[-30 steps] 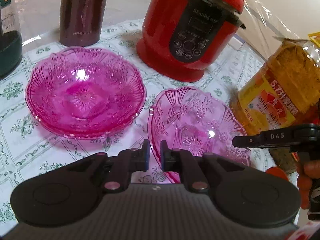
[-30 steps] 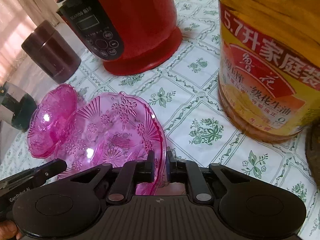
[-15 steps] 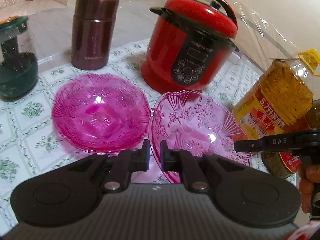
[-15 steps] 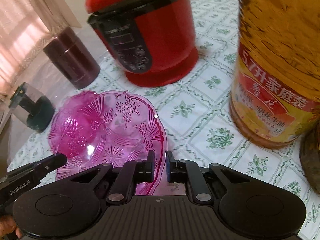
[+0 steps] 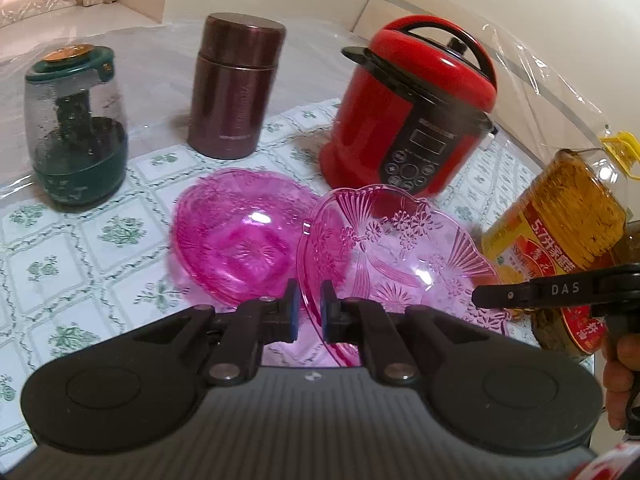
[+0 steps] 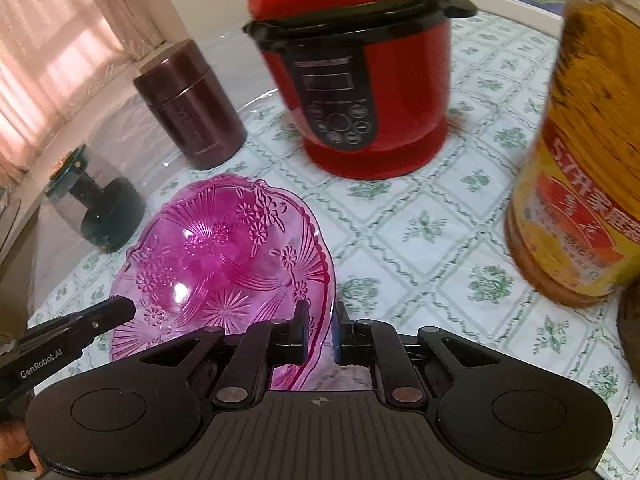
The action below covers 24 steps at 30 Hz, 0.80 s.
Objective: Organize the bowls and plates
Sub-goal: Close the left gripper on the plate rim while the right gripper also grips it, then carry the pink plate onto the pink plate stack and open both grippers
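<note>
Above the table (image 5: 92,248), both grippers' fingers (image 5: 289,312) pinch the pink bowl (image 5: 400,256).

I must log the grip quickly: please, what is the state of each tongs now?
Left tongs: closed on the rim of the pink glass plate.
Right tongs: closed on the same plate's opposite rim.

Setting: home dining area, indicated by a floral-patterned tablecloth (image 5: 100,236), a red electric pressure cooker (image 5: 412,116), a large cooking-oil bottle (image 5: 560,236) and curtains (image 6: 60,40).
</note>
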Each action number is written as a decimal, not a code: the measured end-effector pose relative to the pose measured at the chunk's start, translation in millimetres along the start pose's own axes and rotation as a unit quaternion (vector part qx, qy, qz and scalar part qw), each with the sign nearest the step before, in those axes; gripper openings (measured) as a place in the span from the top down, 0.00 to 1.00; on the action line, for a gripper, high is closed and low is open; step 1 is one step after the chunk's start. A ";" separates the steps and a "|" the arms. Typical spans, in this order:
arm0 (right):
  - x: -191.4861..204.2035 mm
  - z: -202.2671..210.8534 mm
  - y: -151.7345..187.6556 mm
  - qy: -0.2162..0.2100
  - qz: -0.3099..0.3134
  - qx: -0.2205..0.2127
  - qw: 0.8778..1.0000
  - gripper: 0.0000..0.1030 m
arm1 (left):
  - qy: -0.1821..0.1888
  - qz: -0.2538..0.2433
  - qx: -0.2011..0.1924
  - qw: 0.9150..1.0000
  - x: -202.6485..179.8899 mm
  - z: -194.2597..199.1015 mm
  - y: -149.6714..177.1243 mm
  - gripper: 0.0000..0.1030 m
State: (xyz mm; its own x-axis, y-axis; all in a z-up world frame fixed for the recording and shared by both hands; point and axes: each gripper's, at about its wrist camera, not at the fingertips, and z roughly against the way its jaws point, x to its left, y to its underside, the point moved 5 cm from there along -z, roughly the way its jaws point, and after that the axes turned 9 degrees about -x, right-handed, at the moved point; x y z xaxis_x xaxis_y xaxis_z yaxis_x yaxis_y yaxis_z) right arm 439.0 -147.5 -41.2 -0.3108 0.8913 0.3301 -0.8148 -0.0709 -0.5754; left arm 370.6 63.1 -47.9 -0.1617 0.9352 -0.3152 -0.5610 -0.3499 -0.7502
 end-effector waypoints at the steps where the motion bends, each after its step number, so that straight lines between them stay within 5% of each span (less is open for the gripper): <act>1: 3.5 -2.3 -0.1 -0.001 0.001 0.001 1.000 0.89 | -0.002 0.001 0.000 1.000 3.5 0.0 -0.6 0.92; 24: 63.7 -100.9 -33.9 -0.002 0.035 -0.001 0.999 0.89 | -0.071 -0.006 -0.003 0.997 85.4 -63.3 -34.8 0.91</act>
State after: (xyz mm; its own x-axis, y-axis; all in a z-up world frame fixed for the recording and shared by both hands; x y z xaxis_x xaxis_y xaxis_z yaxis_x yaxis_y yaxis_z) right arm 496.2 -43.1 -76.1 -0.3687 0.8827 0.2913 -0.7895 -0.1320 -0.5994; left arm 427.7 151.6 -85.5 -0.2680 0.9375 -0.2218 -0.5595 -0.3388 -0.7564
